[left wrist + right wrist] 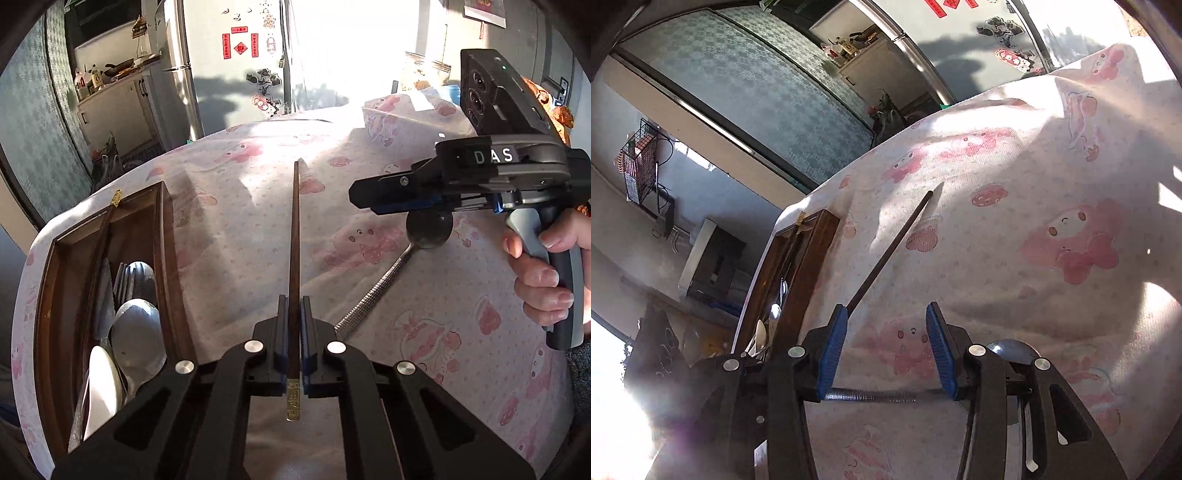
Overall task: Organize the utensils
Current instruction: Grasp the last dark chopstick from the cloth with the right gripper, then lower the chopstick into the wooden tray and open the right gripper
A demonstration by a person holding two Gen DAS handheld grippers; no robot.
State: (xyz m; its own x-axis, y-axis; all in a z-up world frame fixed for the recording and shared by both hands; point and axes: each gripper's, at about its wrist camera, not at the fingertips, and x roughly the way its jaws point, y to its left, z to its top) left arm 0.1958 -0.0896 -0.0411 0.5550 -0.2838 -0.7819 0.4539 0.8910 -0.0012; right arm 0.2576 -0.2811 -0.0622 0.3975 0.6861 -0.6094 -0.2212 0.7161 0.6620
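Observation:
My left gripper (pixel 294 308) is shut on a dark wooden chopstick (pixel 294 240) that points away from me, above the cloth-covered table. A wooden utensil box (pixel 162 236) lies at the left and holds spoons (pixel 138 332), forks and a knife. A metal spoon (pixel 428 230) with a ribbed handle lies on the cloth at the right. My right gripper (pixel 886 350) is open and hovers just above that spoon's handle (pixel 871 396); it also shows in the left wrist view (pixel 364 201). The chopstick (pixel 894 243) and the box (pixel 809 251) show in the right wrist view too.
The table wears a white cloth with pink cartoon prints (pixel 369 243). A refrigerator with magnets (pixel 236 66) and a kitchen counter (pixel 110 96) stand beyond the table's far edge. Packaged things (pixel 424 74) sit at the table's far right.

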